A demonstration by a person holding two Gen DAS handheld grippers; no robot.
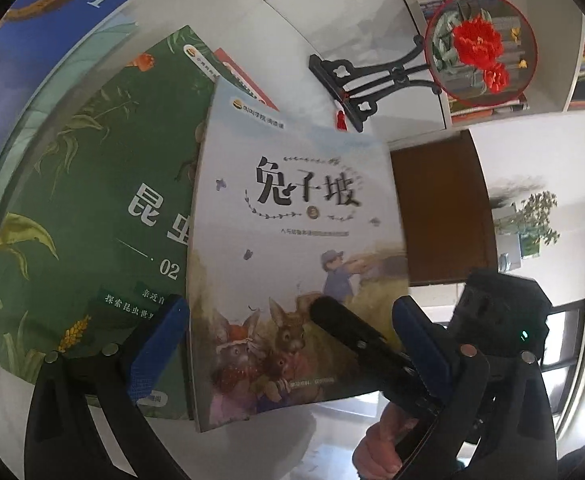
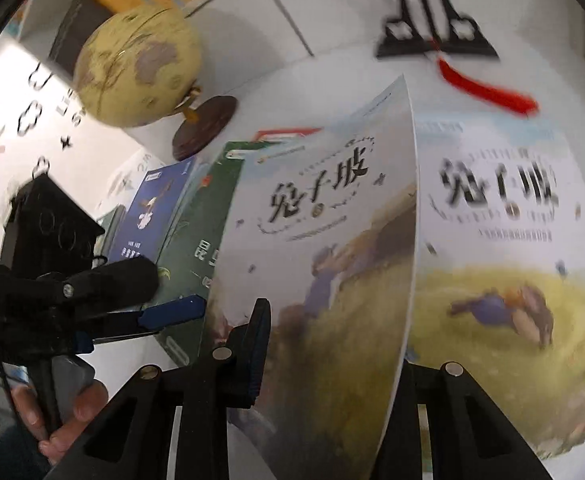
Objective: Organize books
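Left wrist view: pale rabbit book [image 1: 292, 264], lifted on a tilt above the white tabletop [image 1: 252, 8], its lower right cover pinched by the right gripper [image 1: 356, 340]; the left gripper [image 1: 284, 344] stands with blue fingers [image 1: 160, 348] wide on either side of that book, not pressing it. Green insect book [image 1: 92, 208] lies flat beneath, overlapping a blue book [image 1: 40, 32] marked 1, with a red-edged book [image 1: 248, 80] peeking out behind. Round fan with red flowers [image 1: 480, 48] on a black stand [image 1: 364, 84] sits further back beside shelves of books. Right wrist view: right gripper's fingers narrow, clamped on the rabbit book's edge; a second matching rabbit book [image 2: 508, 240] lies flat to the right; globe [image 2: 132, 68] on a dark base behind.
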